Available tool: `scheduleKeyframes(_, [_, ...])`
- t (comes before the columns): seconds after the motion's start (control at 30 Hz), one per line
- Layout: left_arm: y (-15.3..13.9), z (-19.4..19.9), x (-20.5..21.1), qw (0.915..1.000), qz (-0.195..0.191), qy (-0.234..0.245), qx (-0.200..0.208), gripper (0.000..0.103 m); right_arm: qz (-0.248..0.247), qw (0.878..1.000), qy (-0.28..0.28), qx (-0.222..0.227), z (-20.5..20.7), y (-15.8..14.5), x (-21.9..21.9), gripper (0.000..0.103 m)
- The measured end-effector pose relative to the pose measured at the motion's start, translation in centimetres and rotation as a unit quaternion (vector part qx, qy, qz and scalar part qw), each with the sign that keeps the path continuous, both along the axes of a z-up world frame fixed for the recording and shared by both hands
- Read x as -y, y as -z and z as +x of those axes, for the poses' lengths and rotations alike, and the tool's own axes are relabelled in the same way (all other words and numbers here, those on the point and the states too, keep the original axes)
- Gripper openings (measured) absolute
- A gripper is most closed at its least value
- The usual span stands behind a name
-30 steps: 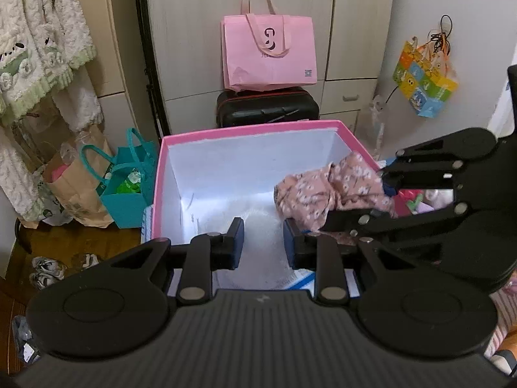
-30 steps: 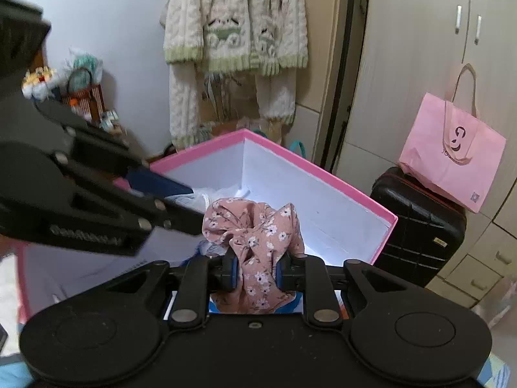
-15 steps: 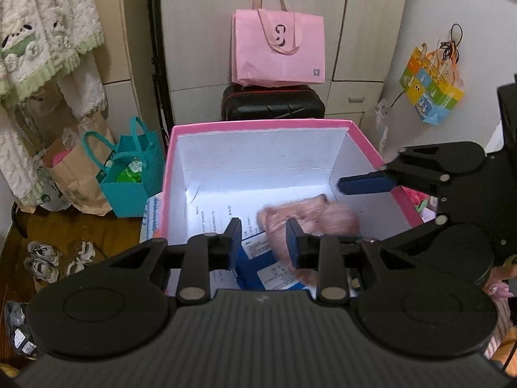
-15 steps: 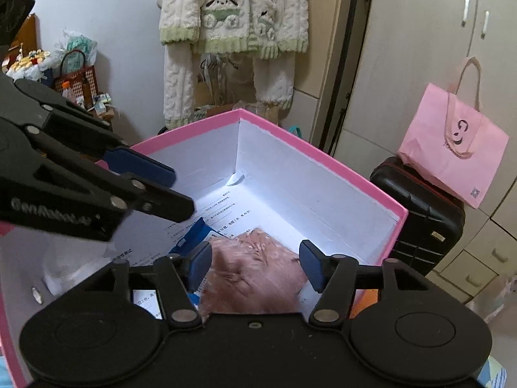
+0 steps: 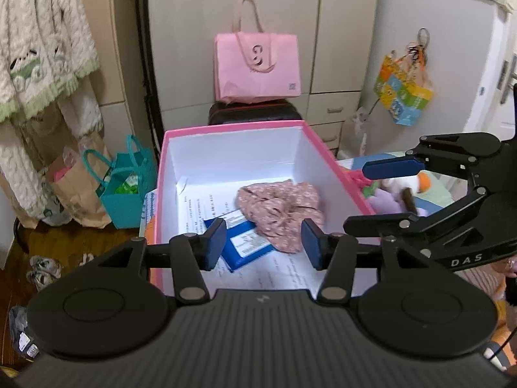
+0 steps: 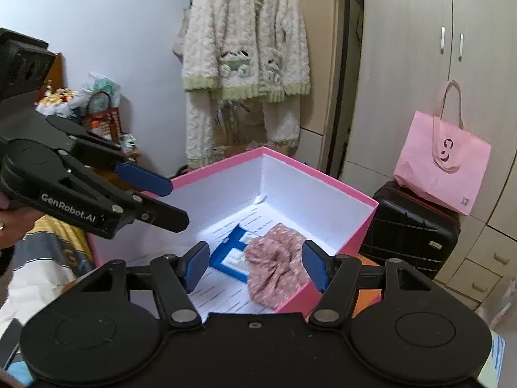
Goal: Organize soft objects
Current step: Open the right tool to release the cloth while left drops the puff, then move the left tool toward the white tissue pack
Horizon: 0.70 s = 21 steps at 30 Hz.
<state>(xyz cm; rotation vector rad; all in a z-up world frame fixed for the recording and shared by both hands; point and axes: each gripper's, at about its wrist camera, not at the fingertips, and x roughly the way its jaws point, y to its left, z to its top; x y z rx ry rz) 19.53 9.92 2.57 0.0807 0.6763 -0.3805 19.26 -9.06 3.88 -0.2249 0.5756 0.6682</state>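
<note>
A crumpled pink floral cloth [image 5: 281, 210] [image 6: 278, 268] lies loose on the floor of the pink box [image 5: 232, 127] [image 6: 323, 174], partly over a blue card packet [image 5: 245, 242] [image 6: 232, 255] and printed sheets. My left gripper [image 5: 263, 242] hovers over the box's near edge, its jaws opening with nothing between them. The jaws of my right gripper [image 6: 255, 265] are opening too, above the cloth and not touching it. Each gripper shows in the other's view, the right gripper [image 5: 384, 194] at the box's right wall and the left gripper [image 6: 161, 199] at its left. Plush toys [image 5: 387, 203] lie outside the box to the right.
A pink tote bag [image 5: 257, 68] sits on a black suitcase [image 6: 410, 226] behind the box. A teal bag [image 5: 126, 181] and a brown paper bag [image 5: 74, 190] stand on the floor at left. A knitted cardigan [image 6: 245, 48] hangs by the wardrobe. A colourful bag [image 5: 404, 93] hangs on the right wall.
The right gripper has let go of the floral cloth, which dropped into the box. Both grippers have opened and drawn back and slightly upward from the box.
</note>
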Motion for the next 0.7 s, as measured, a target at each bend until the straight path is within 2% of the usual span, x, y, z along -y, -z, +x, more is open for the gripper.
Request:
scheduleKeyframes(0.17, [-1.7, -3.0, 1.1, 0.9997, 0.001, 0.024, 0.009, 0.054, -0.001, 1.0, -0.01, 0.013, -3.2, -1.5, 1.4, 0.068])
scheduleKeyframes(0.33, [-2.9, -6.3, 2.8, 0.9979, 0.004, 0.06, 0.022, 0.062, 0.013, 1.0, -0.006, 0.017, -6.4, -2.9, 4.4, 0.07])
scheduleKeyframes(0.7, [-2.3, -10.1, 8.6, 0.989, 0.018, 0.146, 0.013, 0.063, 0.012, 0.996, 0.083, 0.013, -11.6, -2.4, 13.1, 0.071])
